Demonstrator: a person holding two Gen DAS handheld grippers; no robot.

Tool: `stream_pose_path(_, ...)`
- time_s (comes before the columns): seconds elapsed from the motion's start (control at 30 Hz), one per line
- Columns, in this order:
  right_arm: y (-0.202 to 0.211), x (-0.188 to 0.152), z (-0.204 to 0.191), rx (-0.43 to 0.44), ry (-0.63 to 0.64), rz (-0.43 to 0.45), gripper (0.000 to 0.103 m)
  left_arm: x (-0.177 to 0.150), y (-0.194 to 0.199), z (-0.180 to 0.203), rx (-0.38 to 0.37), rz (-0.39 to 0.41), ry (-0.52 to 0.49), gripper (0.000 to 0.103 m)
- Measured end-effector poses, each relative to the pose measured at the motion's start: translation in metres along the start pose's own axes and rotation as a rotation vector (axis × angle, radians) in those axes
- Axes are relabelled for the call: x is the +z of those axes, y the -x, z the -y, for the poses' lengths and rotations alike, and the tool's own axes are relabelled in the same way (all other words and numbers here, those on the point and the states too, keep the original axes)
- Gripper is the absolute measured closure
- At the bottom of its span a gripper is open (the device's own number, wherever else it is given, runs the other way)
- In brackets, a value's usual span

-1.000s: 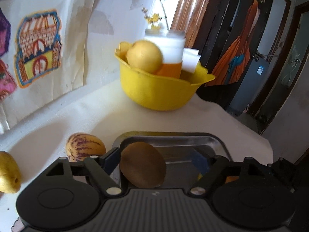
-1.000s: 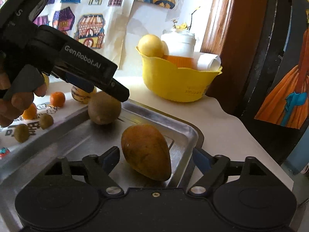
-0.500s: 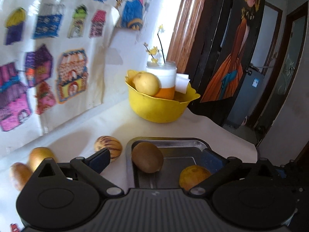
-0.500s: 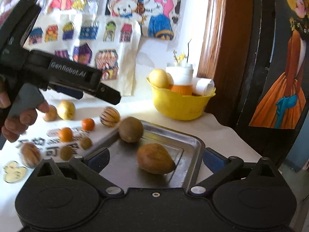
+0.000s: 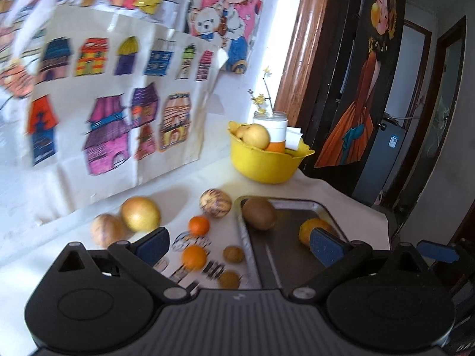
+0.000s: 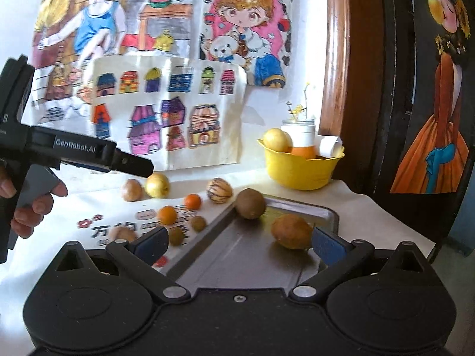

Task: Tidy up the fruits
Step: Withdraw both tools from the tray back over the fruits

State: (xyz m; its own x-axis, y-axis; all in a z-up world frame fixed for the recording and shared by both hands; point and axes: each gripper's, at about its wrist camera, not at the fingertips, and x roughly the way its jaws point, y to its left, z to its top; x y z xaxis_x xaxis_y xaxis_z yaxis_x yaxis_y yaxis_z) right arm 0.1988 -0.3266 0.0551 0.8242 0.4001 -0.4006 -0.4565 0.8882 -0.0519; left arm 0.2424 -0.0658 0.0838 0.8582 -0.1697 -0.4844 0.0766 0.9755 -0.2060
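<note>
A steel tray (image 6: 237, 255) on the white-covered table holds a brown kiwi (image 6: 251, 203) at its far left corner and an orange-brown pear-shaped fruit (image 6: 292, 231) to the right. My right gripper (image 6: 240, 243) hangs open above the tray's near side, holding nothing. My left gripper (image 5: 240, 246) is open too, over the tray's left rim (image 5: 246, 255), and holds nothing. In the left wrist view the kiwi (image 5: 259, 213) and the orange-brown fruit (image 5: 311, 228) lie beyond its fingers. Loose fruit lies left of the tray: a striped melon (image 6: 219, 190), two mandarins (image 6: 167, 214) and small brown fruits (image 6: 198, 223).
A yellow bowl (image 6: 297, 169) with a yellow fruit and a white jar stands at the back right, near the table's corner. Two yellowish fruits (image 6: 157, 185) lie by the paper-covered wall. A person's hand (image 6: 32, 204) holds the left gripper's handle at the left edge.
Both grippers have pulled back and up from the tray and their jaws have widened. The kiwi and the orange-brown fruit stay on the tray, now farther off.
</note>
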Motion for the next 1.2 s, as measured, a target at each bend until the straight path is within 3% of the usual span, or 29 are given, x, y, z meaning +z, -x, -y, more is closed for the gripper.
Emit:
stream_pose_path(0.63,0.034,-0.044,-0.077,0.104,0.066,-0.1,0.001,-0.081,0.062,-0.064,0.08,-0.074,-0.018,0.0)
stream_pose_path(1.2,0.007,-0.072,-0.106,0.166,0.218,-0.233,0.001,-0.121,0.067,-0.068,0.027,-0.075,-0.207,0.0)
